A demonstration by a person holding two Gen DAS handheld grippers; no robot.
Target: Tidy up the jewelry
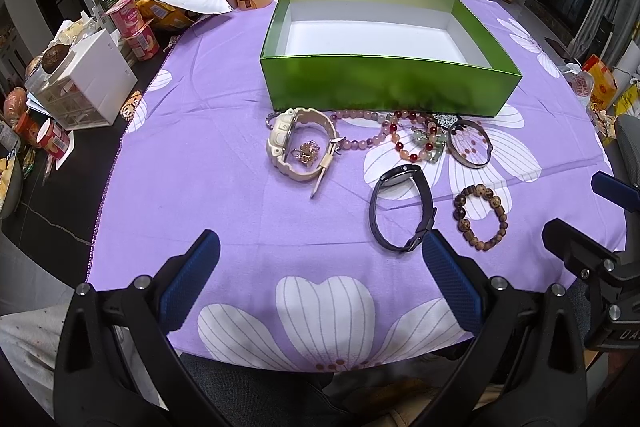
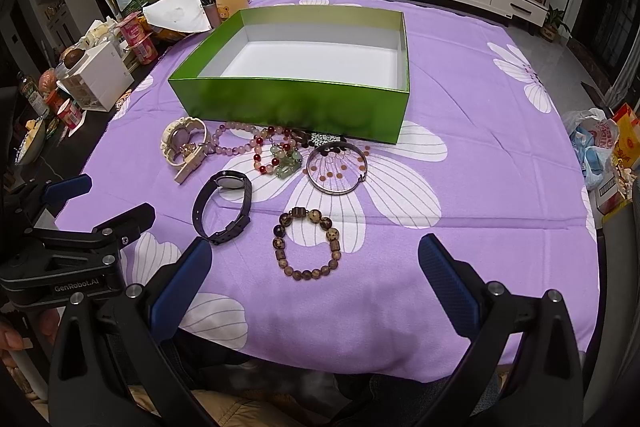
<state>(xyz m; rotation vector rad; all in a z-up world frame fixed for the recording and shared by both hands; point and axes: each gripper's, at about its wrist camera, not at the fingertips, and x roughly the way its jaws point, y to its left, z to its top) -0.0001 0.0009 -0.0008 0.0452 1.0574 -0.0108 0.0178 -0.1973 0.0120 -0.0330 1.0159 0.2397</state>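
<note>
Spread wide, the jaws of the left gripper (image 1: 320, 275) are held empty above the purple flower-printed cloth (image 1: 224, 155) on the counter. Taking the black buckled wristwatch (image 2: 222, 206) as centre in the right wrist view, a cream chunky plastic watch (image 2: 185, 145) is seen at 11 o'clock, a tangle of pink, red and green bead strings (image 2: 272, 151) at 1 o'clock, a thin dark metal bangle (image 2: 337, 167) at 2 o'clock, and a brown patterned bead bracelet (image 2: 307, 245) at 4 o'clock. An open green rectangular cardboard box (image 2: 288, 103) with a bare white floor is placed at 12 o'clock. The right gripper (image 2: 316, 275) is likewise held with wide, empty jaws.
</note>
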